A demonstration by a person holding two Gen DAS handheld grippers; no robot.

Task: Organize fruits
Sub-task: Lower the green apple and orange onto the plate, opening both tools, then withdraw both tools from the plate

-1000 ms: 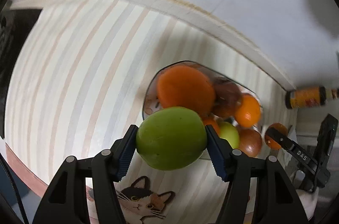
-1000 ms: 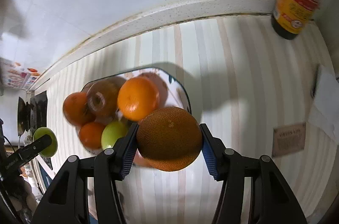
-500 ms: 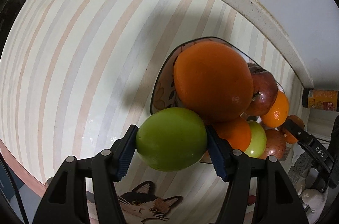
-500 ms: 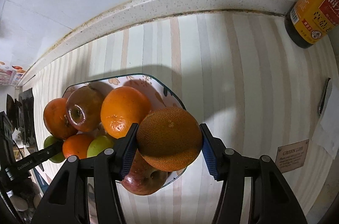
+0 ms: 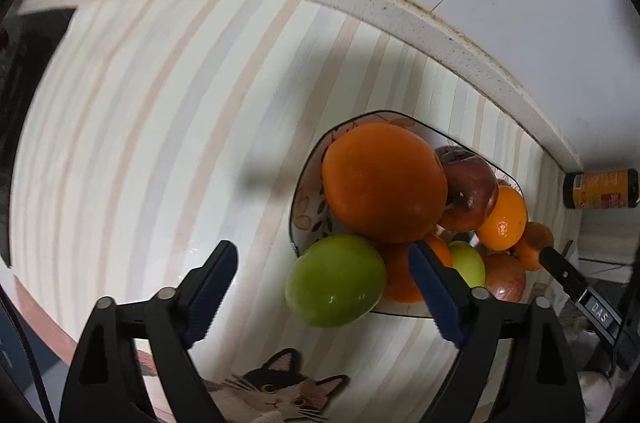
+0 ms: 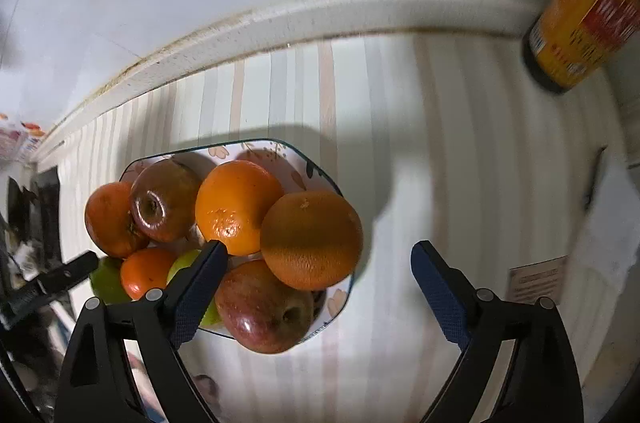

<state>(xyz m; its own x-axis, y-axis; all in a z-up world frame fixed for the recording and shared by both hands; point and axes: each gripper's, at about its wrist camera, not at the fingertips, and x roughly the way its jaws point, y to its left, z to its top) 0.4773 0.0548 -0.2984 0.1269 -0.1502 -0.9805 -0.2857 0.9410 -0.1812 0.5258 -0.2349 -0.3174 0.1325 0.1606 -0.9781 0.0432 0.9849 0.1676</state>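
A patterned bowl (image 5: 306, 191) on the striped counter is piled with oranges, red apples and green apples. In the left wrist view my left gripper (image 5: 322, 287) is open; a green apple (image 5: 336, 281) lies between its fingers at the bowl's near edge, free of both pads. In the right wrist view my right gripper (image 6: 318, 289) is open; a dull orange (image 6: 311, 239) rests on the bowl's (image 6: 340, 299) right rim between the fingers, above a red apple (image 6: 264, 307). The other gripper's tip shows at each view's edge.
A dark bottle with a yellow label (image 6: 580, 19) stands at the back right by the wall ledge (image 6: 280, 19); it also shows in the left wrist view (image 5: 600, 189). A cat-pattern mat (image 5: 276, 395) lies near the counter's front. A small card (image 6: 538, 279) lies to the right.
Both grippers have opened. The left let go of the green apple and the right let go of the dull orange; both fruits now rest on the bowl's pile.
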